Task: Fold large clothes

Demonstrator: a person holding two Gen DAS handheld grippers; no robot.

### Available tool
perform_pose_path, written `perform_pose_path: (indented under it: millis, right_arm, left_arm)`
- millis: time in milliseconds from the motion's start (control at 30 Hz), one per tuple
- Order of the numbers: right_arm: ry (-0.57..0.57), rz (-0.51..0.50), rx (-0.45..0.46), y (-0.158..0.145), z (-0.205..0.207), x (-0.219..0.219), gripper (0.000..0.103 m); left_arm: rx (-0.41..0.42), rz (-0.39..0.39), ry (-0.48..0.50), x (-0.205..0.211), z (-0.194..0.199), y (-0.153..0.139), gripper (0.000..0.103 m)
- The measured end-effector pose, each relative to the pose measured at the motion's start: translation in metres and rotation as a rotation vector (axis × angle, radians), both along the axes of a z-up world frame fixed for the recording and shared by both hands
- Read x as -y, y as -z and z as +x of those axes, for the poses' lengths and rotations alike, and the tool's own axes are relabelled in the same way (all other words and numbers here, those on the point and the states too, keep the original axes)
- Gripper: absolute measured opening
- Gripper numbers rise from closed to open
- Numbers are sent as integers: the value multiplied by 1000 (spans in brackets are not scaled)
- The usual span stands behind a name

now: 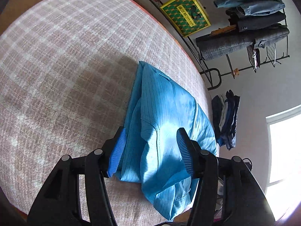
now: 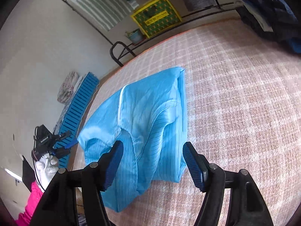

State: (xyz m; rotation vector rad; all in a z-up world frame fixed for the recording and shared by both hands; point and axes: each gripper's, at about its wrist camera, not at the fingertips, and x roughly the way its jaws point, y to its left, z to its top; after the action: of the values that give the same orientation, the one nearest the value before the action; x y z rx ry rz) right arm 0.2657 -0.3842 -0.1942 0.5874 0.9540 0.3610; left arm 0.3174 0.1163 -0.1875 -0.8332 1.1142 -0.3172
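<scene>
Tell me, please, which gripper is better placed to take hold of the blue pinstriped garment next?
Probably the left gripper: its open fingers straddle a raised fold of the blue pinstriped garment. The right gripper, also open, looks a bit farther off.

The large shiny sky-blue garment [image 1: 165, 116] carries thin dark pinstripes and a pale white seam line. It lies on a bed cover [image 1: 65, 56] woven in a dusty-pink and white check. The black left claw [image 1: 150, 150] wears ribbed royal-blue pads [image 1: 117, 150], and the black right claw [image 2: 153, 164] has navy ribbed pads [image 2: 193, 166]. A flat box [image 1: 185, 13] with a yellow border shows a green diamond pattern. A slatted crate [image 2: 79, 101] is bright blue. Hanging clothes [image 1: 250, 1] are denim blue, black and grey check.
</scene>
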Motion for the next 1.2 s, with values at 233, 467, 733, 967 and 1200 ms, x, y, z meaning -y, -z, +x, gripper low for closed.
perform_pose_path:
  millis: [233, 467, 733, 967, 1200]
  right_arm:
    - [0, 119, -55, 26, 30, 1, 19]
    - [-93, 45, -98, 30, 11, -15, 0]
    - [-104, -165, -80, 31, 18, -34, 0]
    - [-124, -352, 89, -18, -14, -46, 27]
    - [-393, -249, 167, -32, -32, -108, 36]
  left_arm:
    - [-1, 60, 60, 20, 10, 13, 5]
    - [-9, 178, 117, 19, -8, 31, 3]
    - [3, 264, 129, 29, -9, 34, 9]
    - [139, 327, 154, 29, -42, -17, 20]
    - [266, 321, 353, 94, -118, -54, 20]
